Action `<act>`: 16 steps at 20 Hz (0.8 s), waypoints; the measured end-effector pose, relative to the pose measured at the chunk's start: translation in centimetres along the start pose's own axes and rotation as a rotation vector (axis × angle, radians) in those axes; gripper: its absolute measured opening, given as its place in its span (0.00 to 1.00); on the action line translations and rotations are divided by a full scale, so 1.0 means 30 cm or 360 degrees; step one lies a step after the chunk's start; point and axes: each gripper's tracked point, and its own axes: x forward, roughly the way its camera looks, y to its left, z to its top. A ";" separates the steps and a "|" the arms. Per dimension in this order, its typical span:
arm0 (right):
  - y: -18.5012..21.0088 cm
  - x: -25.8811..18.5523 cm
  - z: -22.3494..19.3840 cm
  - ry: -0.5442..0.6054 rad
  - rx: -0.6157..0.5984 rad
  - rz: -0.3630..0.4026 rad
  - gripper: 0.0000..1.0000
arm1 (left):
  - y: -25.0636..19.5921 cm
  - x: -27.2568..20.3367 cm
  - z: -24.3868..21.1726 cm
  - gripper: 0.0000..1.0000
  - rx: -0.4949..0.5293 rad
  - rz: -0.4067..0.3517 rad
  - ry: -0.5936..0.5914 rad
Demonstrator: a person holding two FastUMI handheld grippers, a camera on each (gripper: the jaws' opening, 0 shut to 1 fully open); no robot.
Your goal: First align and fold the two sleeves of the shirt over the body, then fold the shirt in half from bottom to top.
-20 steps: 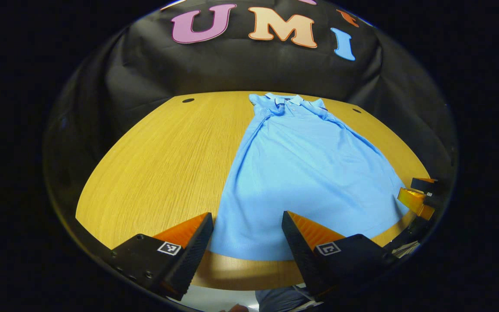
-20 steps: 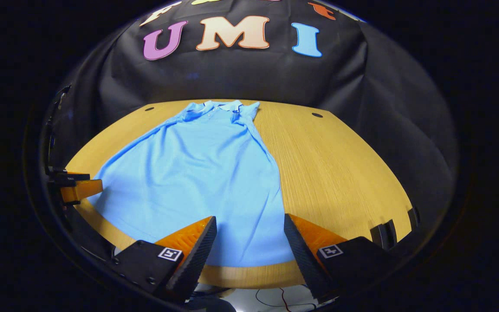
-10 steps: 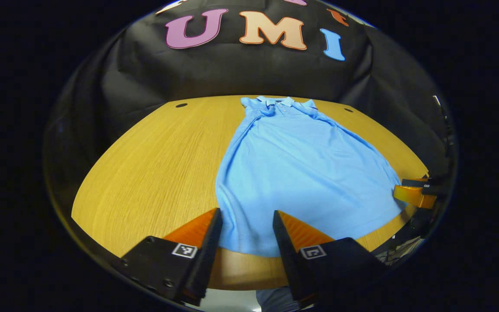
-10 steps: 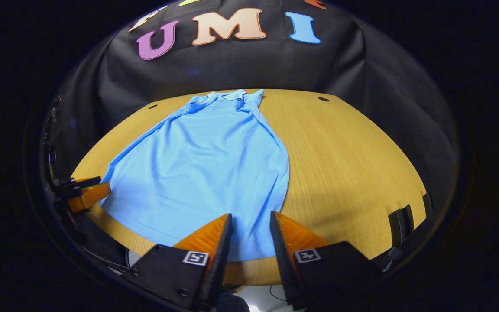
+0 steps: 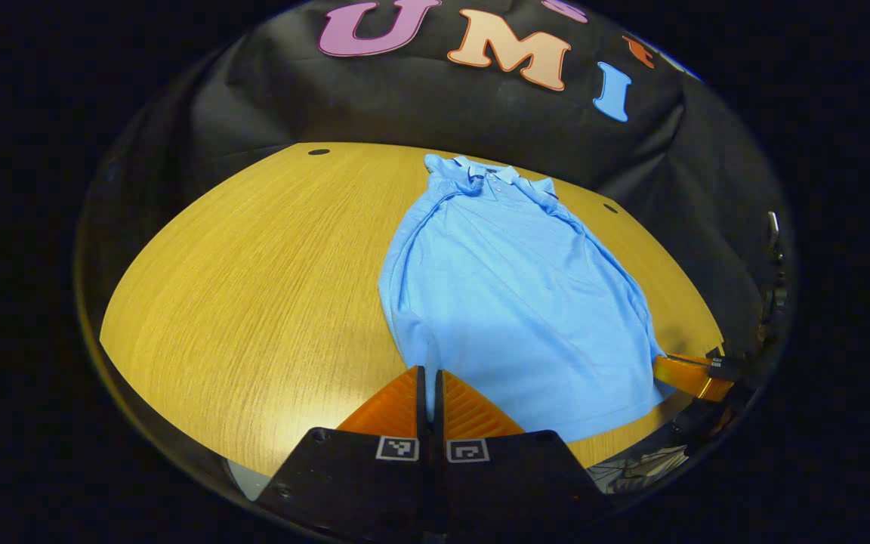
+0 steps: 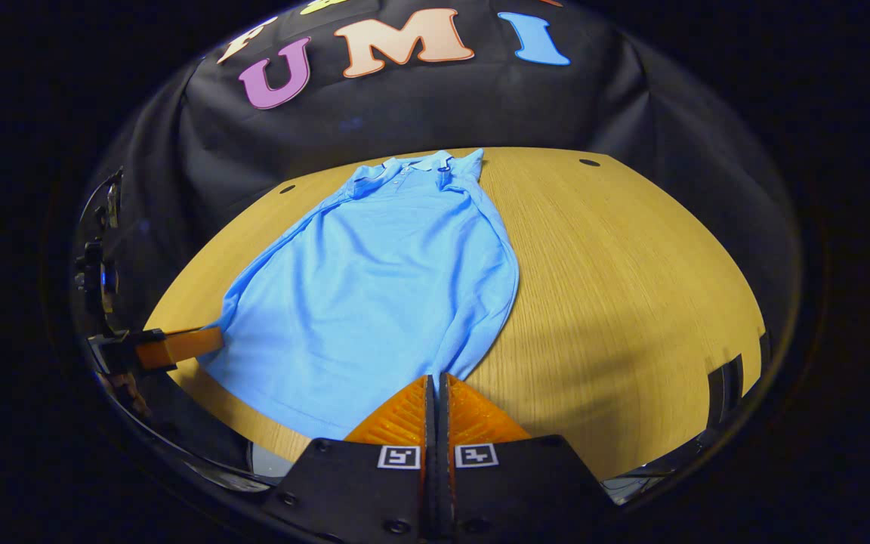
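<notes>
A light blue polo shirt point(image 5: 510, 302) lies flat on the wooden table point(image 5: 254, 287), collar point(image 5: 488, 172) at the far side and both sleeves folded in over the body. My left gripper point(image 5: 427, 370) is shut on the shirt's near left hem corner, where the cloth bunches toward the tips. In the right gripper view the same shirt point(image 6: 382, 287) runs to my right gripper point(image 6: 435, 376), which is shut on the near right hem corner. Each gripper also appears in the other's view, the right gripper point(image 5: 688, 370) and the left gripper point(image 6: 178, 345), each touching its corner of the hem.
The table's near edge runs just under both grippers. Bare wood spreads left of the shirt point(image 5: 239, 264) and right of it point(image 6: 616, 287). Small dark holes point(image 5: 319, 152) point(image 6: 589, 162) sit near the table's far edge. The black cloth wall stands behind the table.
Both grippers went from open to shut, closing on the hem corners. The shirt's lower edge has drawn inward and wrinkled at both corners.
</notes>
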 end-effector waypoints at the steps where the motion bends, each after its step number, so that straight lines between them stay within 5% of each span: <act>1: 0.006 -0.002 0.018 -0.0007 0.0017 0.0017 0.02 | -0.003 -0.001 0.018 0.00 -0.0009 -0.0007 0.0005; 5: 0.030 -0.007 0.122 -0.0053 0.0092 0.0089 0.02 | -0.014 0.004 0.104 0.00 0.0040 -0.0034 -0.0031; 16: 0.013 0.089 0.670 -0.0409 0.0259 0.0134 0.02 | -0.045 0.143 0.566 0.00 0.0064 -0.0099 -0.0232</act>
